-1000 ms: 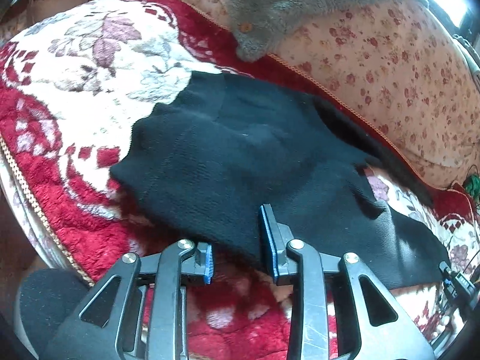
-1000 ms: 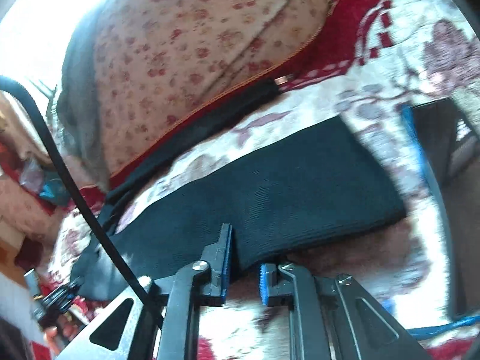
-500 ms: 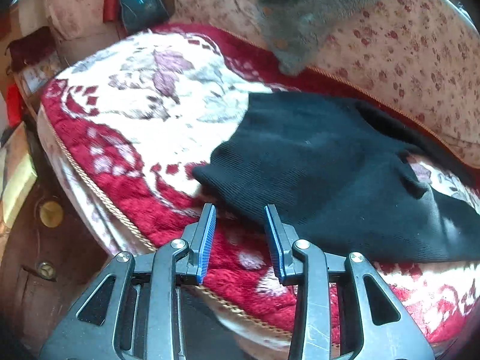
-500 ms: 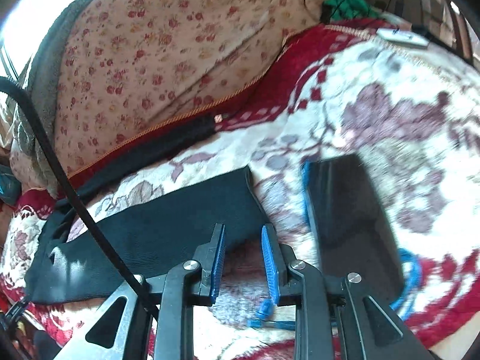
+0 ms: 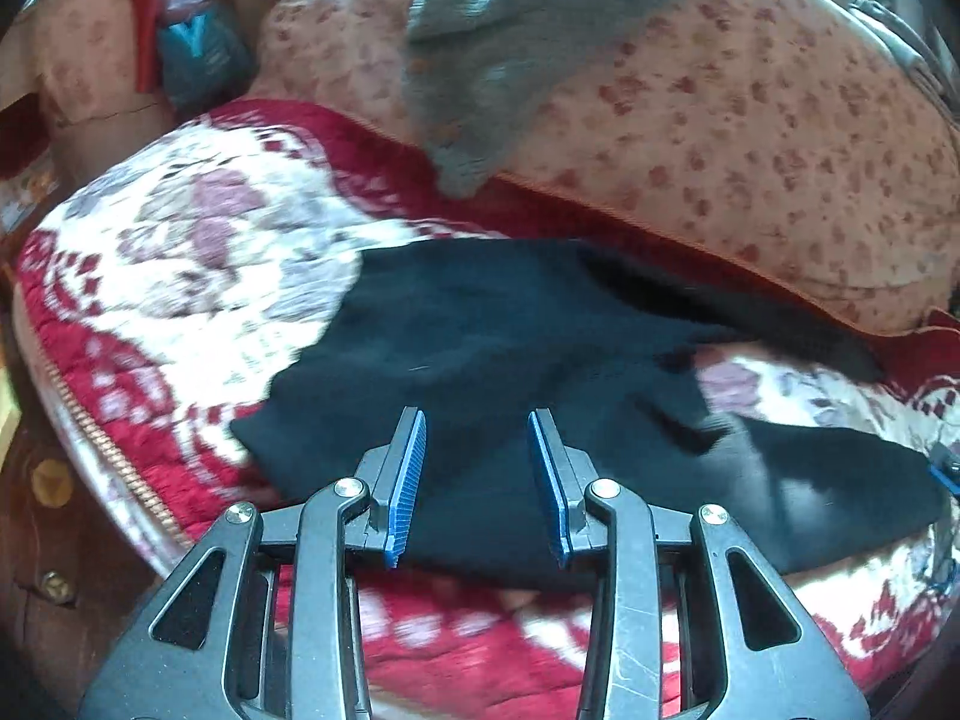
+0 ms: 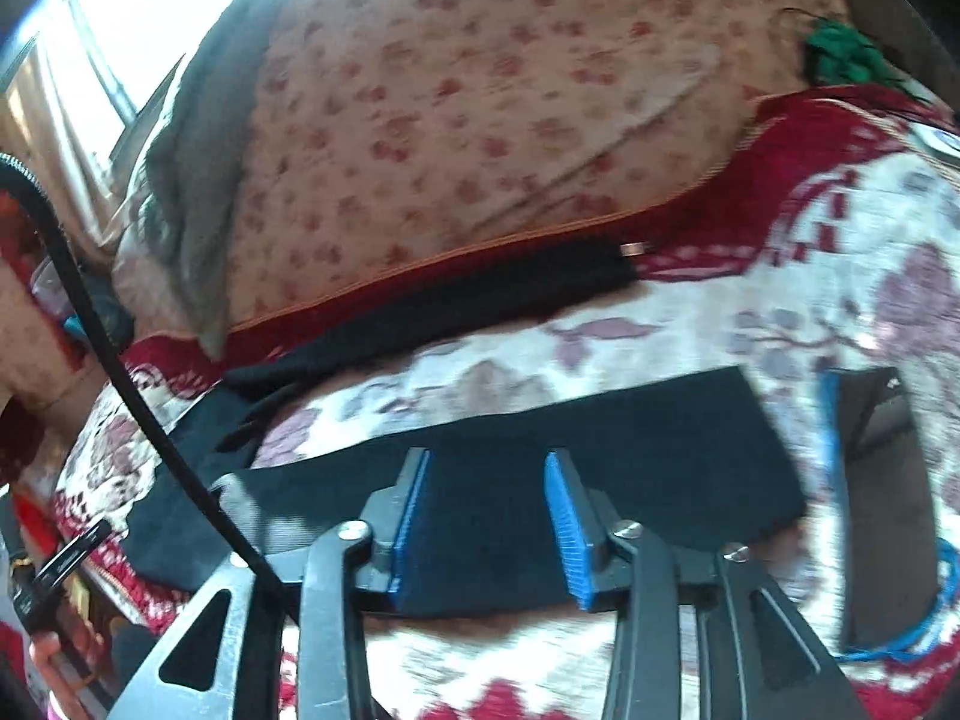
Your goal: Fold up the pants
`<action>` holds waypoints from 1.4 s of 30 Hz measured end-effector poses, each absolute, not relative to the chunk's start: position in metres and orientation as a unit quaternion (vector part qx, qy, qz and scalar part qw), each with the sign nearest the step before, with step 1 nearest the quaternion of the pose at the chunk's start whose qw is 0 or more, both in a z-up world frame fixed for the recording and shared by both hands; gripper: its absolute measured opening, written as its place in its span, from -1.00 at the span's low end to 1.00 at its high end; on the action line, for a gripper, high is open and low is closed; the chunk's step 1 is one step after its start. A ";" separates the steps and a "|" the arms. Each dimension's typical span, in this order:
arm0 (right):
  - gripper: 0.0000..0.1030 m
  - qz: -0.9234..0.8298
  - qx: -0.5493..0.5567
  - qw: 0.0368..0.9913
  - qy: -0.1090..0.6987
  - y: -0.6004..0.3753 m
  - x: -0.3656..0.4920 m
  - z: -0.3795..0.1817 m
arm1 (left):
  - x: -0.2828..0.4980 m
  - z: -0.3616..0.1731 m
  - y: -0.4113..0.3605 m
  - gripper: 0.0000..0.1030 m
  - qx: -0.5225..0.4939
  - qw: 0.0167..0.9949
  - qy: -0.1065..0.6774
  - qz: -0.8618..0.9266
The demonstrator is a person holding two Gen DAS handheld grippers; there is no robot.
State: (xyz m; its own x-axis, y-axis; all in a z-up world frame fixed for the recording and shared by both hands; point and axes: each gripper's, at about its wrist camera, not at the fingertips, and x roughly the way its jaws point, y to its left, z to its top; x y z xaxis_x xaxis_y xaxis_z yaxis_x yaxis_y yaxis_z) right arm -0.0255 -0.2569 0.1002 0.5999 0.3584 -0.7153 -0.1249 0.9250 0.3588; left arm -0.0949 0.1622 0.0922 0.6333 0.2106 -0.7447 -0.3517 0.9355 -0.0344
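Note:
Black knit pants (image 5: 480, 348) lie flat on the red and white floral sofa seat (image 5: 198, 252). In the left wrist view the waist end is nearest. My left gripper (image 5: 477, 480) hovers over its near edge with jaws apart and no fabric pinched. In the right wrist view one leg (image 6: 630, 438) stretches across the seat, and the other leg (image 6: 480, 300) lies along the backrest seam. My right gripper (image 6: 489, 480) hangs above the near leg. Its jaws are opening; cloth shows through the gap but the pads do not touch it.
A floral back cushion (image 5: 720, 150) rises behind the seat with a grey garment (image 5: 510, 30) draped over it. A flat dark slab with a blue cable (image 6: 882, 480) lies right of the leg's cuff. A black cable (image 6: 120, 360) crosses the right wrist view.
Both grippers have lifted up and back from the pants' near edge. The right jaws, nearly closed on the leg's edge a second ago, have spread apart. The left jaws stay apart.

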 end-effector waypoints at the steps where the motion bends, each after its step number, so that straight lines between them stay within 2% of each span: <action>1: -0.19 0.145 0.135 0.882 0.428 -0.249 -0.022 0.099 | -0.090 0.092 0.157 -0.34 -0.089 0.900 0.399 0.151; 6: -0.17 0.172 0.134 0.871 0.440 -0.222 -0.005 0.092 | -0.061 0.088 0.126 -0.34 -0.083 0.903 0.405 0.115; 8: -0.16 0.182 0.146 0.864 0.447 -0.217 0.005 0.088 | -0.049 0.085 0.115 -0.17 -0.083 0.902 0.414 0.094; 20: -0.08 0.193 0.247 0.819 0.481 -0.224 0.075 0.066 | 0.019 0.066 0.087 -0.17 -0.085 0.891 0.442 0.051; 28: -0.05 0.186 0.326 0.777 0.505 -0.233 0.118 0.035 | 0.064 0.056 0.104 -0.17 -0.137 0.876 0.460 0.049; 42: -0.01 0.156 0.341 0.773 0.512 -0.249 0.160 0.014 | 0.103 0.045 0.105 -0.17 -0.137 0.874 0.462 0.071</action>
State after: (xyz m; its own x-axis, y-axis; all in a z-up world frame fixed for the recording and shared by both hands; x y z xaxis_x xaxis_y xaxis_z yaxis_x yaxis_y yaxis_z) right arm 0.1600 -0.2488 0.0135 0.4277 0.5903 -0.6845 0.1079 0.7186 0.6870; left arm 0.1027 0.1049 0.0450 0.5639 -0.0025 -0.8258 -0.2498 0.9527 -0.1734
